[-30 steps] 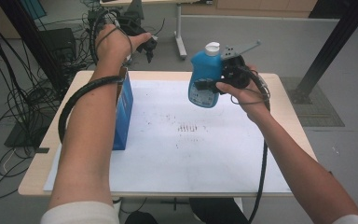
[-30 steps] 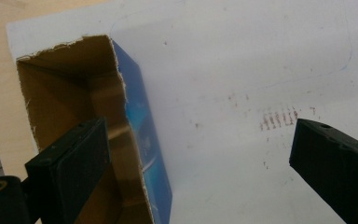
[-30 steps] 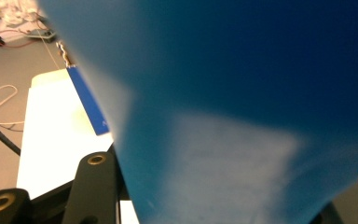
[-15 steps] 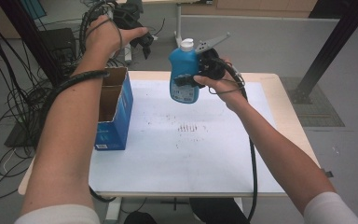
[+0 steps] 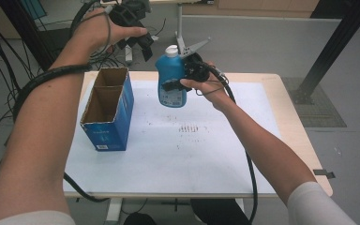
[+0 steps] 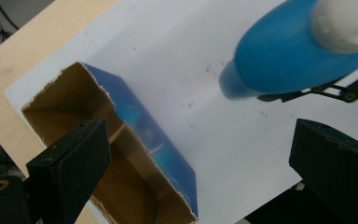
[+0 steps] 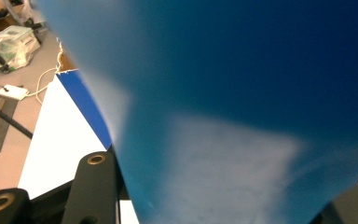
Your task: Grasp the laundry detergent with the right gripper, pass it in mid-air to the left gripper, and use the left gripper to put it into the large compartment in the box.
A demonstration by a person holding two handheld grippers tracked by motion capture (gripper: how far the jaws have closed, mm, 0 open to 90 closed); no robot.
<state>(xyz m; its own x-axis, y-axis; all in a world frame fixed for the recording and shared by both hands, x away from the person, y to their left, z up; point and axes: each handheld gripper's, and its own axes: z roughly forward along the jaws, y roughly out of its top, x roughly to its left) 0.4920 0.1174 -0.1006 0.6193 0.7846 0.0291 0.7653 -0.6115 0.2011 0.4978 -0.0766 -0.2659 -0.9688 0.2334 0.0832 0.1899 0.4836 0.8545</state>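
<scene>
A: Grey floor and loose cables all round, and a pale wooden surface [image 5: 304,140] with a white sheet [image 5: 206,150] over most of it. Where's the bottle?

B: The bottle [image 5: 170,80] is in the air above the far middle of the sheet, upright, white cap on top. The right gripper [image 5: 182,80] has its fingers pinching the blue body from the right side.

A: And the left gripper?

B: The left gripper [image 5: 138,33] is raised beyond the far left edge, fingers spread, holding nothing. Below it the box [image 5: 107,110] stands open-topped at the left of the sheet.

A: How will the bottle handle?

B: Smooth moulded plastic, so likely slippery, and probably weighty if there's liquid inside. The walls may give under a hard squeeze. I'd judge the mid-body grip sound; the tapering neck offers less hold.
</scene>
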